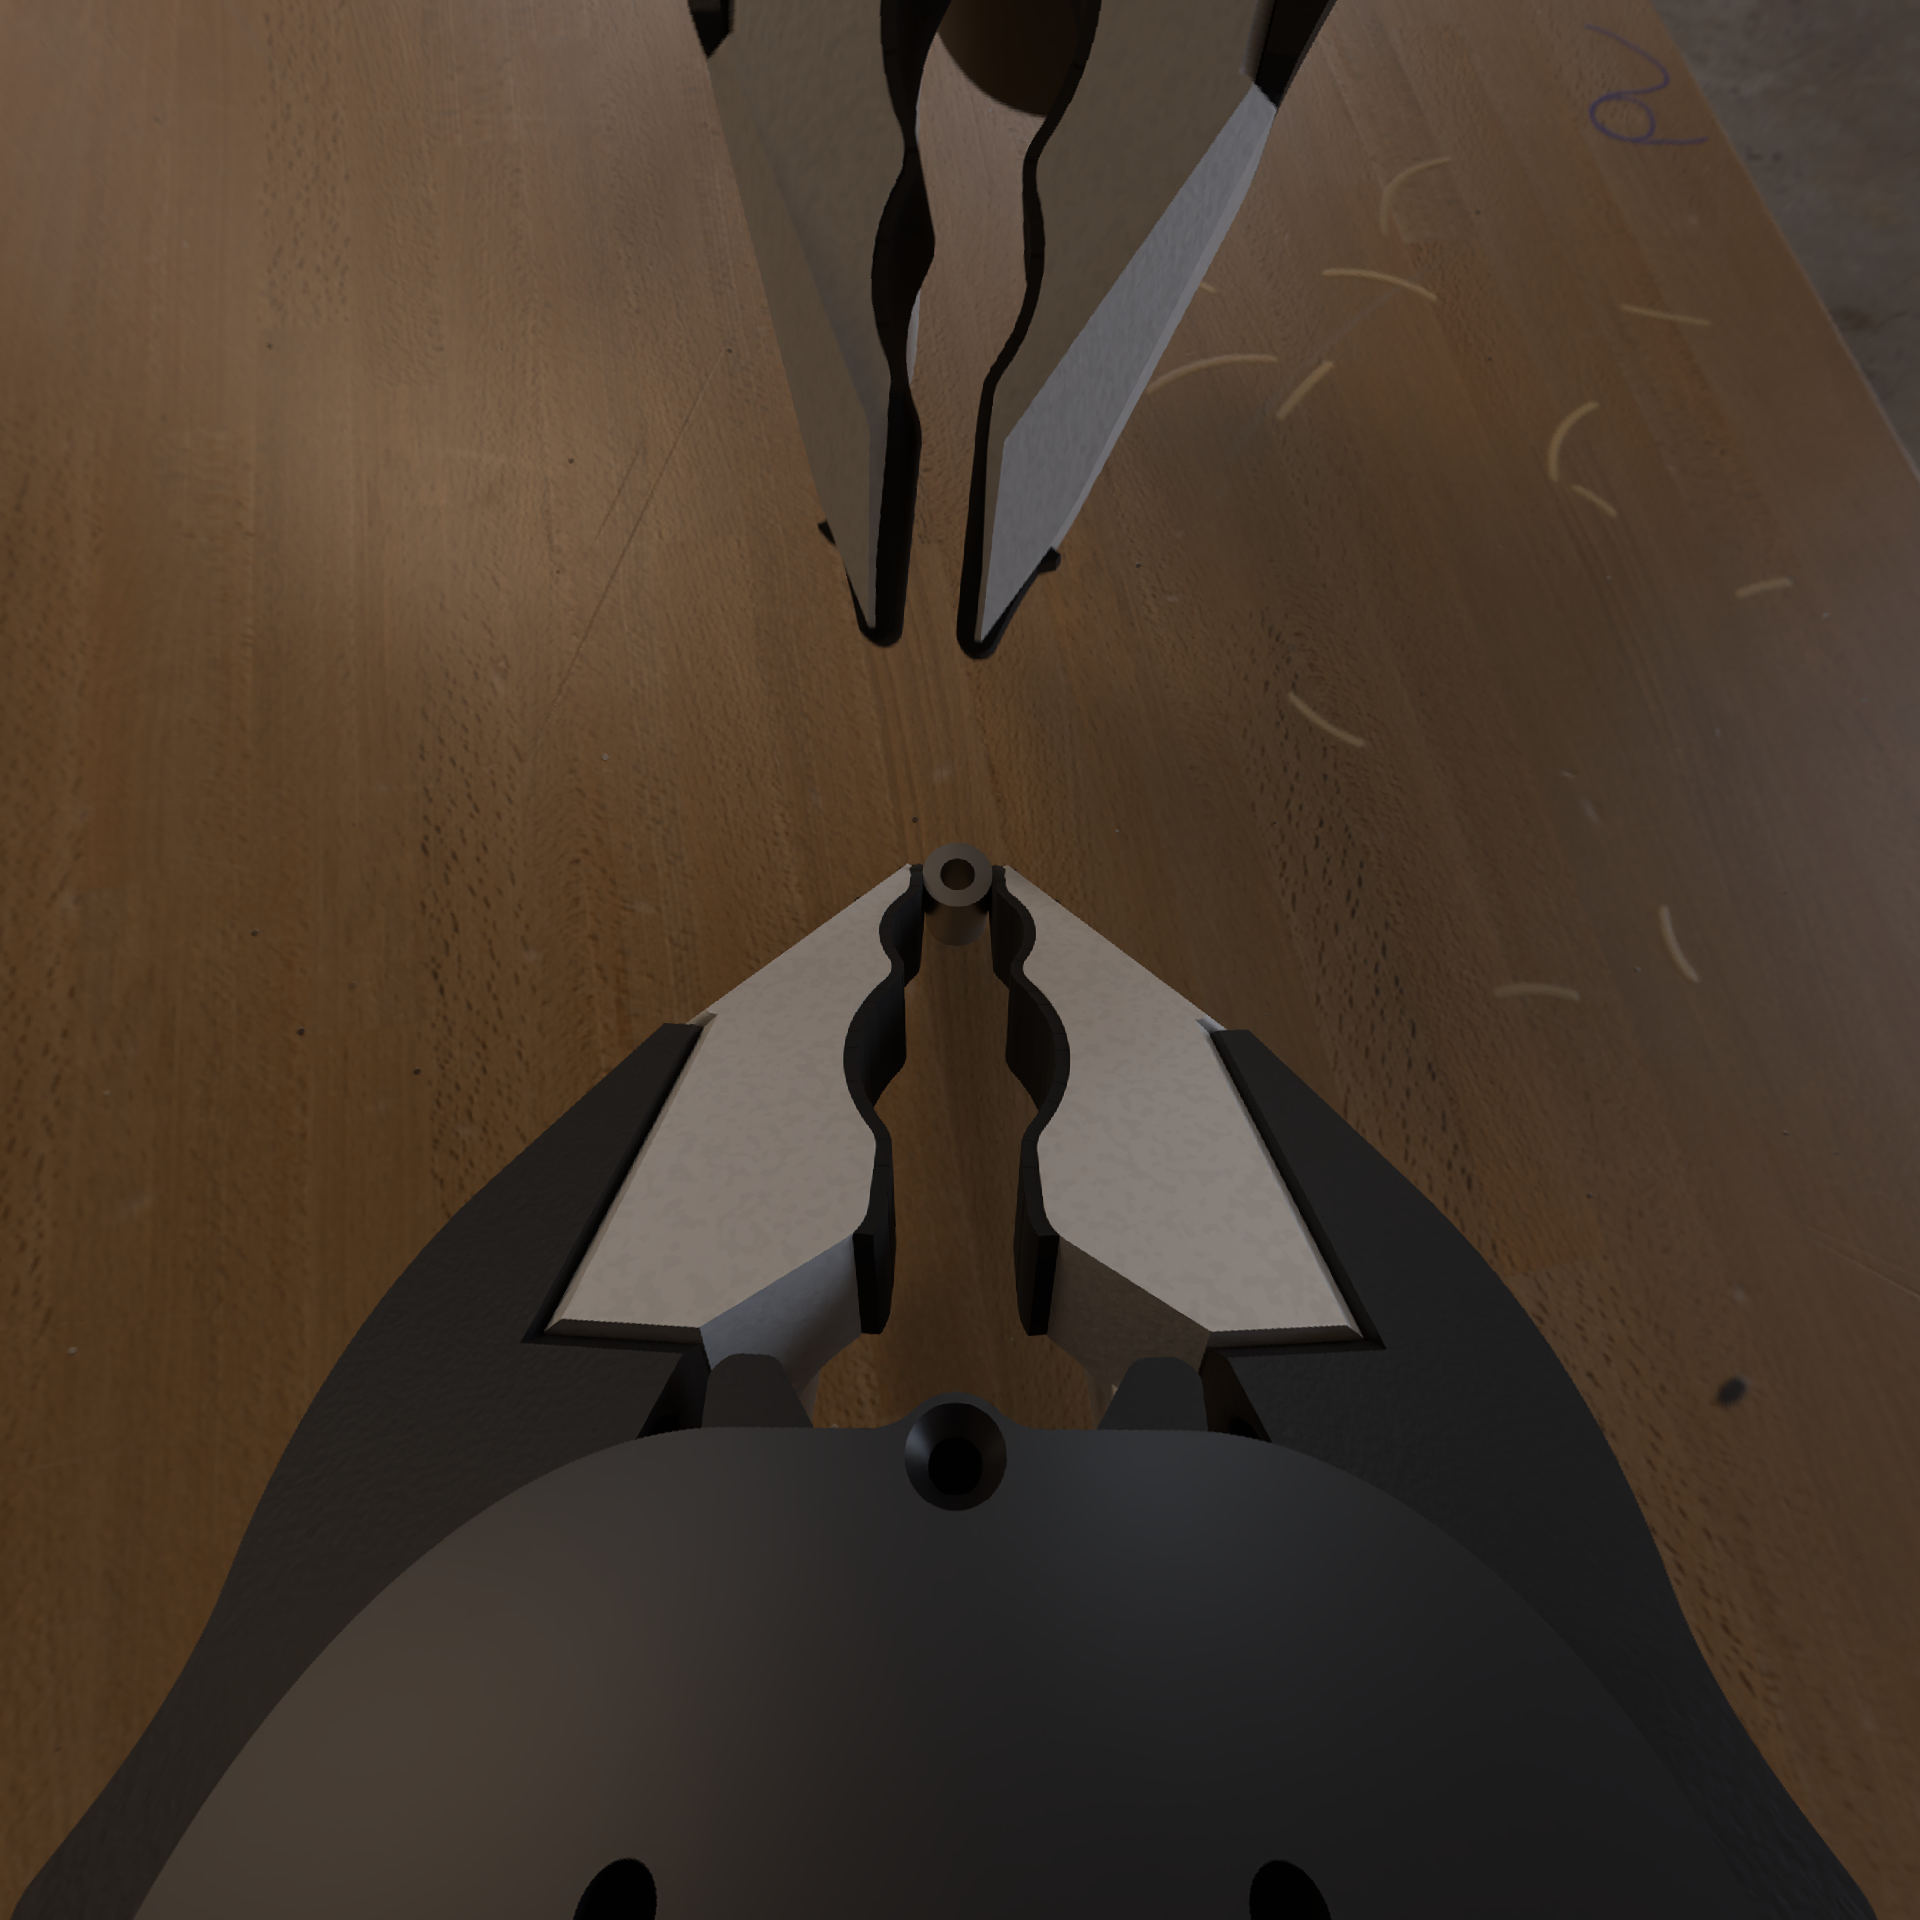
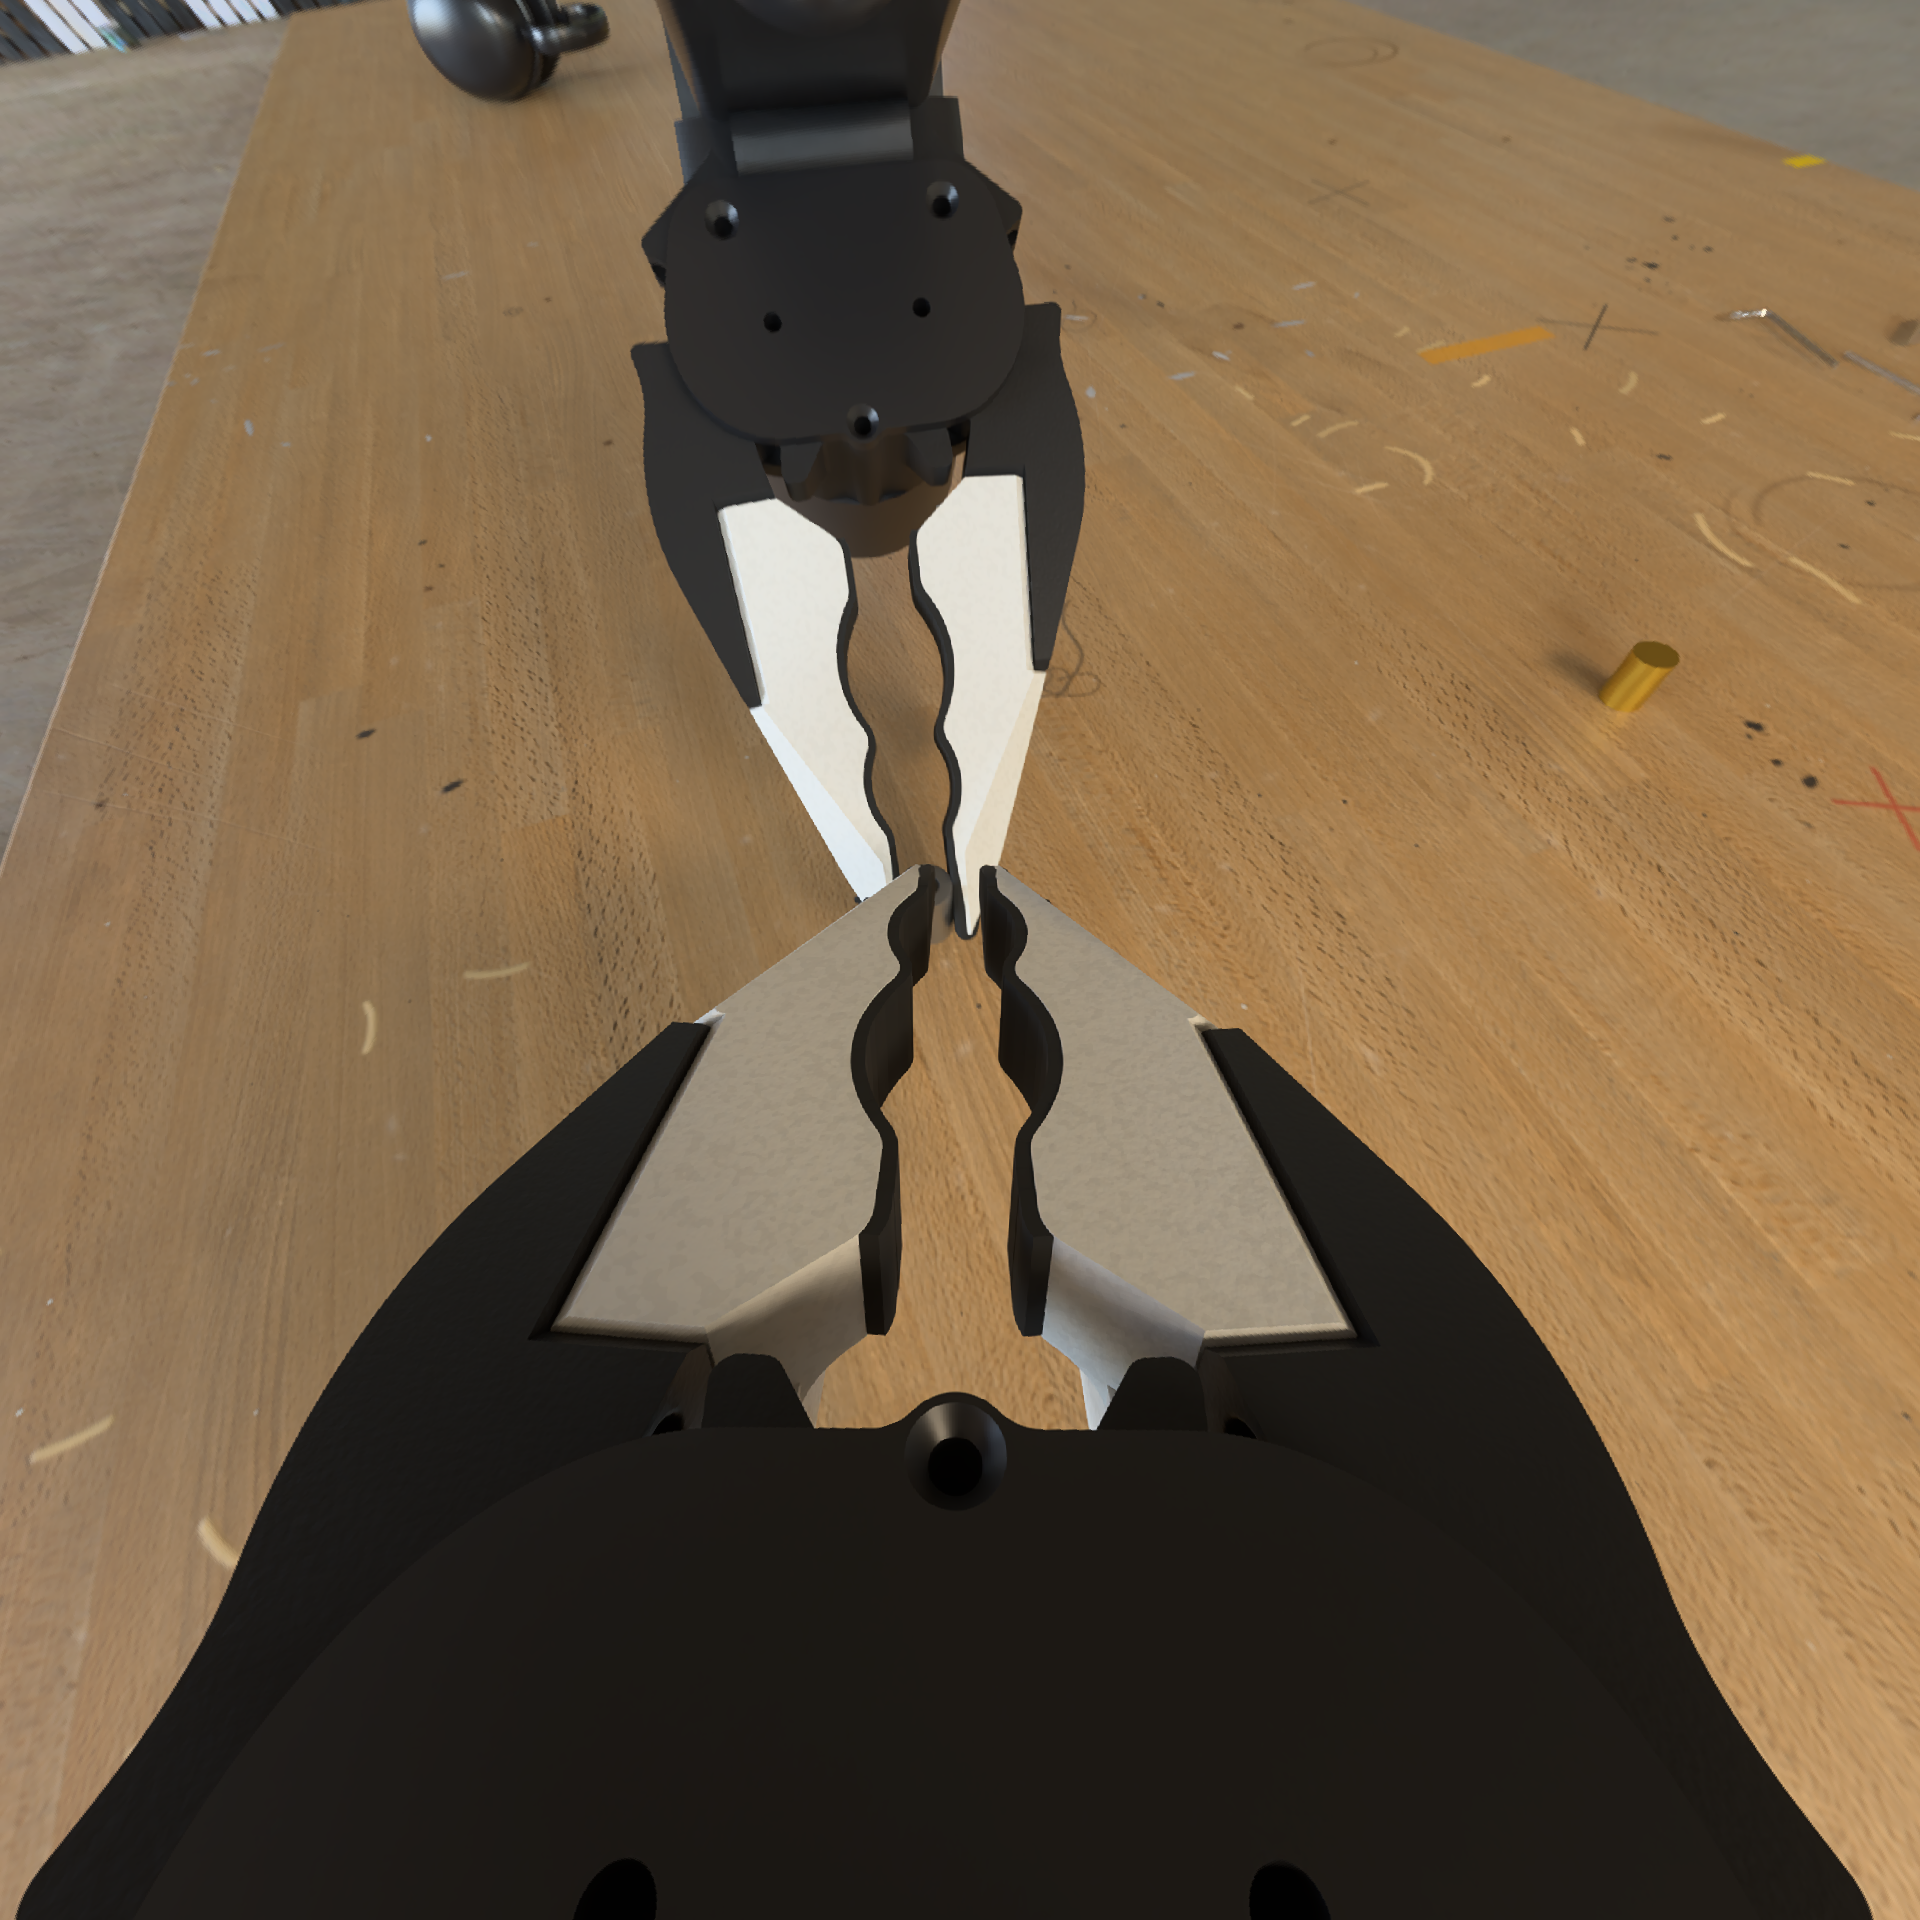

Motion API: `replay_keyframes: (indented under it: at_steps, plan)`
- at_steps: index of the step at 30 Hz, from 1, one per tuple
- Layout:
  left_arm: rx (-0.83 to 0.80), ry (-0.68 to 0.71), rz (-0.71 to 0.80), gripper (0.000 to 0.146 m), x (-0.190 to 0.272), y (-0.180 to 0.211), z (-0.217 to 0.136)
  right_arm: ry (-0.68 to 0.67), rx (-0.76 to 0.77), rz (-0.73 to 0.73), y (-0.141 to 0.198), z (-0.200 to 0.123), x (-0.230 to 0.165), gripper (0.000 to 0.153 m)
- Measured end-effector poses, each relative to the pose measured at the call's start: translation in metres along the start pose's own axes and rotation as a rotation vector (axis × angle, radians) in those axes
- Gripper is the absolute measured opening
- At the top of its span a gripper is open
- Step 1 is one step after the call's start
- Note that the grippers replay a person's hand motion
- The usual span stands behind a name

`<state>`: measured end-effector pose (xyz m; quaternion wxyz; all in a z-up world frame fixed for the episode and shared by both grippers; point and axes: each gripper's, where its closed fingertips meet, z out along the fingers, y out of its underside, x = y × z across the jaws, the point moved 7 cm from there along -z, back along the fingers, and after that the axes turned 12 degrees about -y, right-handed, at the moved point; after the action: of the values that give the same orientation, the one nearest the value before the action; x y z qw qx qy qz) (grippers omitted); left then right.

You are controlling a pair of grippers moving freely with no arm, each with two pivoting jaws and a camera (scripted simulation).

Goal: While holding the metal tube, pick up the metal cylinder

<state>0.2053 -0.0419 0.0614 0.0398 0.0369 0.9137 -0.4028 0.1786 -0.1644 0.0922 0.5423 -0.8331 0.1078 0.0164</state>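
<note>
Tube (image 1: 957, 894) pinched upright at left gripper (image 1: 957, 902) tips, above workbench (image 2: 416, 727). Right gripper (image 2: 954, 906) parted, empty, facing tube. Brass cylinder (image 2: 1637, 676) lying well right of tube, untouched. Next: carry right gripper over, straddle, close.

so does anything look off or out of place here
Nothing is damaged or spilled. The left gripper holds the small metal tube upright at its fingertips. The brass cylinder lies tilted, far to the side of the right gripper, on a scratched, shaving-strewn table.
</note>
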Motion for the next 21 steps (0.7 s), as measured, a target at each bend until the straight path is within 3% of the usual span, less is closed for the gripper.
replay_keyframes:
  at_steps: [7,21]
  plan:
    - [0.004,-0.003,-0.002,0.012,0.0002,-0.0004,-0.0001,-0.016,0.025,-0.024,-0.0034,0.0104,0.0,0.008]
    - [0.011,0.009,-0.008,0.012,0.0007,-0.0009,-0.0007,-0.106,-0.076,-0.114,-0.0033,0.0106,0.0022,0.009]
